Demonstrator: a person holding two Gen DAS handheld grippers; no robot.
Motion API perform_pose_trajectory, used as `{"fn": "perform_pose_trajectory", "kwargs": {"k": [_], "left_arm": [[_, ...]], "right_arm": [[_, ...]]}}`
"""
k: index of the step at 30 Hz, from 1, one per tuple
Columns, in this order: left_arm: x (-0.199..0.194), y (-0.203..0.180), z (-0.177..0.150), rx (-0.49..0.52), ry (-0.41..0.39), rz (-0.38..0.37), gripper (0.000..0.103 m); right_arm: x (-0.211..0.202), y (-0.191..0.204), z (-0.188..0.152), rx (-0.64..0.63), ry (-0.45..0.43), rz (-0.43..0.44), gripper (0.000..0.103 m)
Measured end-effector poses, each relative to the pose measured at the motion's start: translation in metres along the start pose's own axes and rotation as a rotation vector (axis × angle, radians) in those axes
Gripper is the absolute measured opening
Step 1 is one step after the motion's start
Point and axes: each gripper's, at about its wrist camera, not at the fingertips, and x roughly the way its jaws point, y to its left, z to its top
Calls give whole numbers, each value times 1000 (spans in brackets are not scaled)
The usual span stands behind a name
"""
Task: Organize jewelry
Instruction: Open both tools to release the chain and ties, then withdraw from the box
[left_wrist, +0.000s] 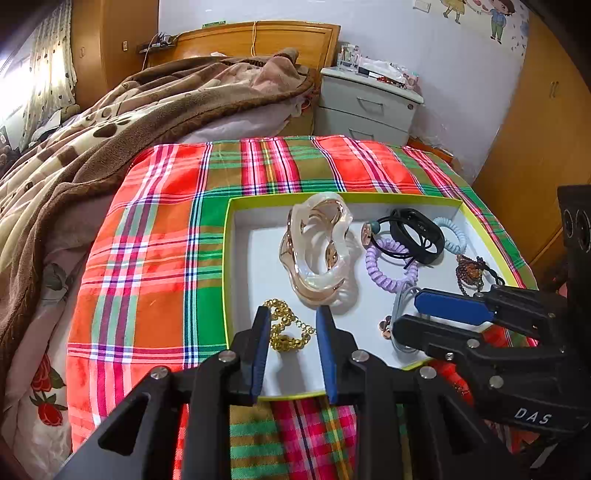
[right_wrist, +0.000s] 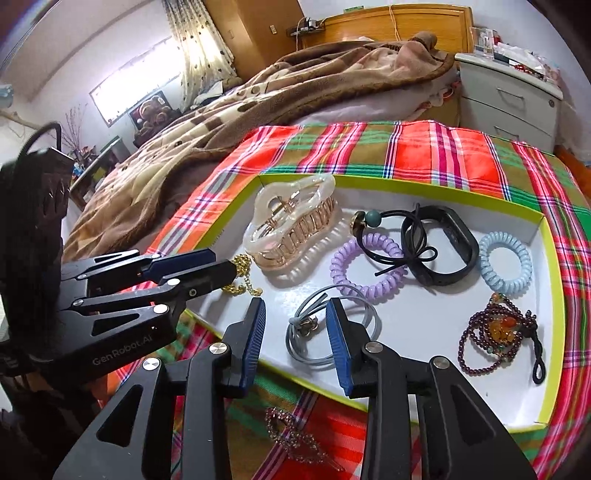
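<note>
At the tray's (right_wrist: 436, 186) near-left corner, the gold chain (left_wrist: 284, 325) lay heaped on the white floor, and the left gripper (left_wrist: 291, 317) stood part-open around it, its blue pads clear of the links, so the chain looked set down there rather than held. Beside it toward the middle of the tray, the clear claw clip (right_wrist: 291, 229) rested on its side near the far edge, probably given that room because it was the bulkiest piece. Along the near edge, the right gripper (right_wrist: 295, 310) hung with its jaws fairly wide over the grey hair tie (right_wrist: 332, 328); one pad sat above the loop, pressing nothing, which I judged a release. Further right, the purple coil tie (right_wrist: 369, 269), the black band (right_wrist: 439, 247) and the pale blue coil tie (right_wrist: 506, 260) were grouped together, with the dark bead bracelet (right_wrist: 495, 339) toward the near-right corner. 1 sparkly hair clip (right_wrist: 295, 439) lay outside the tray on the plaid cloth (right_wrist: 443, 155), not yet sorted.
</note>
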Motion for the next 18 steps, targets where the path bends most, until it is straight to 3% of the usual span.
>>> {"fn": "perform_pose_trajectory", "kwargs": {"k": [15,18], "left_arm": [[-30,-14,-12,7,-43,16,41],[-40,-18,-17,8,-60,11,42]], "right_arm": [[-35,6,-17,-11,-76,-67,36],[-46,7,-23,-13,-101,-80,41]]}}
